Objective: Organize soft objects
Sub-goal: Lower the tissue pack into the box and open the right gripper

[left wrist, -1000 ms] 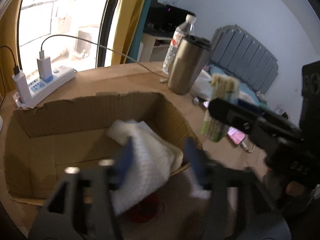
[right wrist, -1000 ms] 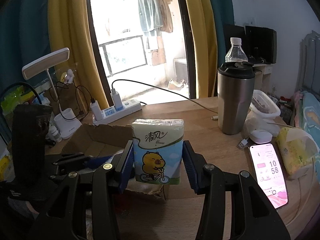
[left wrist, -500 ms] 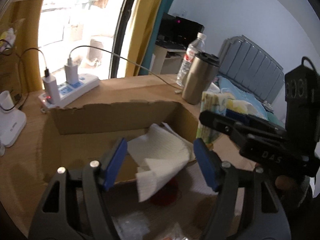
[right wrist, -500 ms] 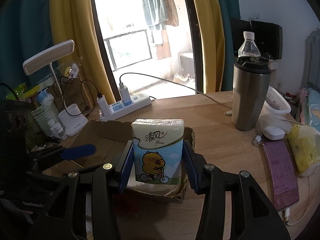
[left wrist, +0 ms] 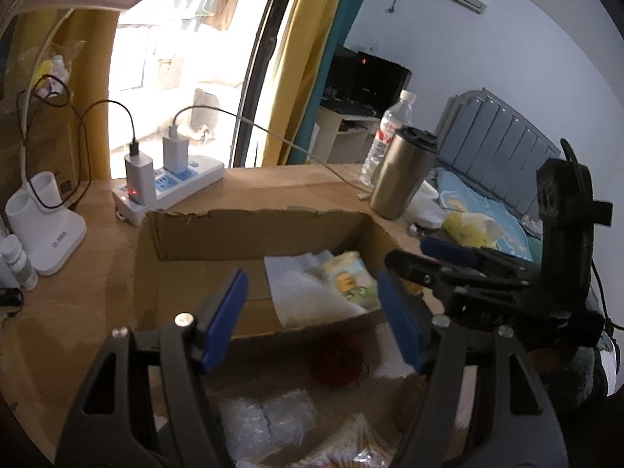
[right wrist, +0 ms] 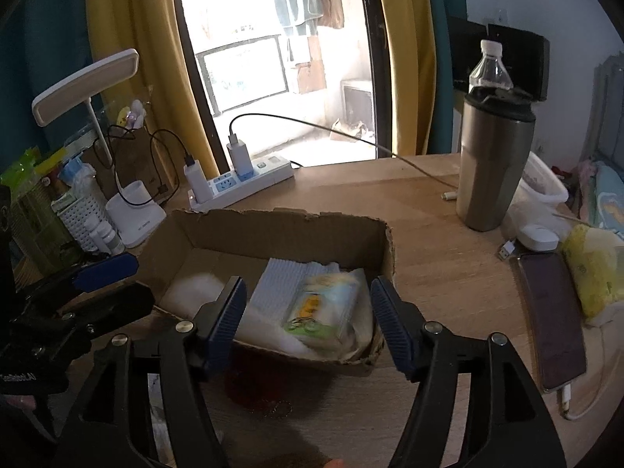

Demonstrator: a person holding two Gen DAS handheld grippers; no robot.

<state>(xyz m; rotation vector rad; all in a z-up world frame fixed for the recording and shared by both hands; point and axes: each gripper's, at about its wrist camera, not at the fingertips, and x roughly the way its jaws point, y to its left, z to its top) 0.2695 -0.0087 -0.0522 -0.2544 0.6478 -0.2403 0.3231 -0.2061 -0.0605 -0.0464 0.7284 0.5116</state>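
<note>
An open cardboard box [right wrist: 280,216] sits on the wooden desk. Inside it lies a white ribbed cloth [right wrist: 273,284], and a cartoon-printed tissue pack [right wrist: 323,308] rests tilted on the cloth near the right wall. My right gripper [right wrist: 308,286] hovers over the box's front edge; its jaws are opening and the pack lies free below them. The left gripper [left wrist: 311,279] is open and empty, held above the box's [left wrist: 253,216] front. From there the pack [left wrist: 349,279], the cloth [left wrist: 296,292] and the right gripper [left wrist: 413,253] show at the right.
A power strip [right wrist: 241,183] with chargers lies behind the box. A steel tumbler [right wrist: 491,163], water bottle [right wrist: 489,66], phone [right wrist: 552,312] and yellow tissue pack [right wrist: 592,269] stand right. A lamp base [right wrist: 134,214] and bottles crowd the left. Bubble wrap [left wrist: 265,425] lies in front.
The right gripper's jaws spread and the tissue pack dropped from them into the box onto the cloth. The left gripper drew back and up from the cloth, which stayed in the box.
</note>
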